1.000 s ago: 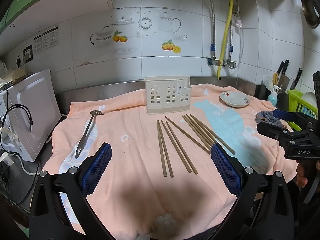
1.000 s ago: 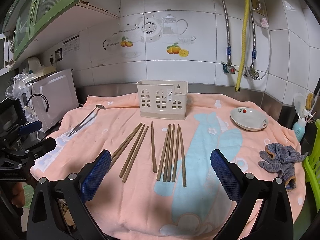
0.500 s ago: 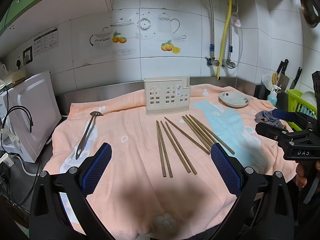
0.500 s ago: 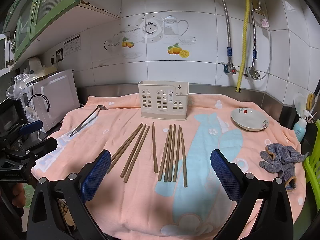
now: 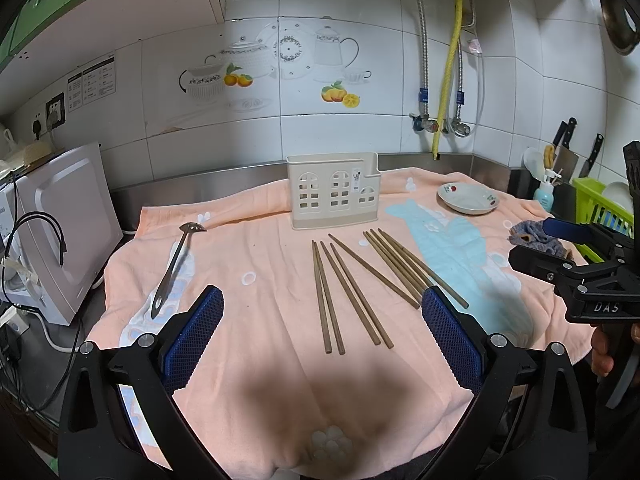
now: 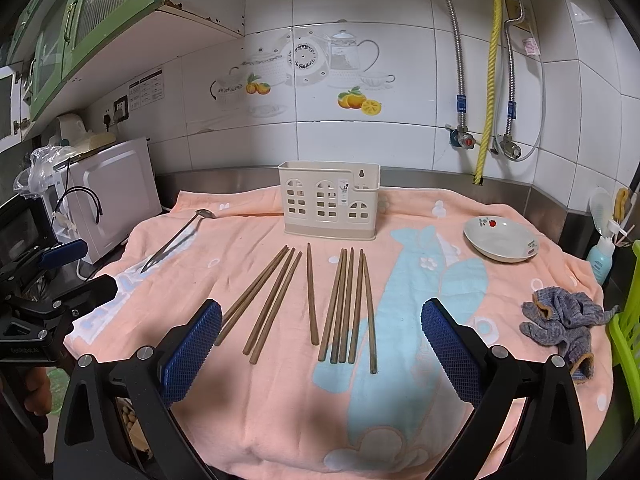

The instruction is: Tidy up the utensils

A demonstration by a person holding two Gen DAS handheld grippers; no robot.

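both tools hung wide open over the near edge of the tabletop, holding nothing: the left tool [image 5: 322,332] and the right tool [image 6: 321,338] each showed blue pads spread far apart with bare towel between them.

the chopsticks [image 6: 308,300] lay flat on the peach towel [image 6: 280,408], fanned in loose groups in front of the cream utensil holder [image 6: 329,204], which stood upright at the back of the towel and looked empty as far as i could see. a metal ladle [image 5: 176,264] lay apart on the left side, bowl end toward the wall. a small dish [image 6: 500,238] and a crumpled grey cloth [image 6: 560,316] sat off to the right.

i judged the chopsticks light, stiff and thin, so they would roll or pivot between the pads if caught near a tip. lying flush on soft cloth, they would need the pads pressed into the towel a little to get under them. i would take one or a tight pair near the middle of its length. the cluster under the right tool lay touching, so picking a single stick there risked dragging its neighbours. the ladle looked heavier and slicker; mid-handle seemed the safest hold.
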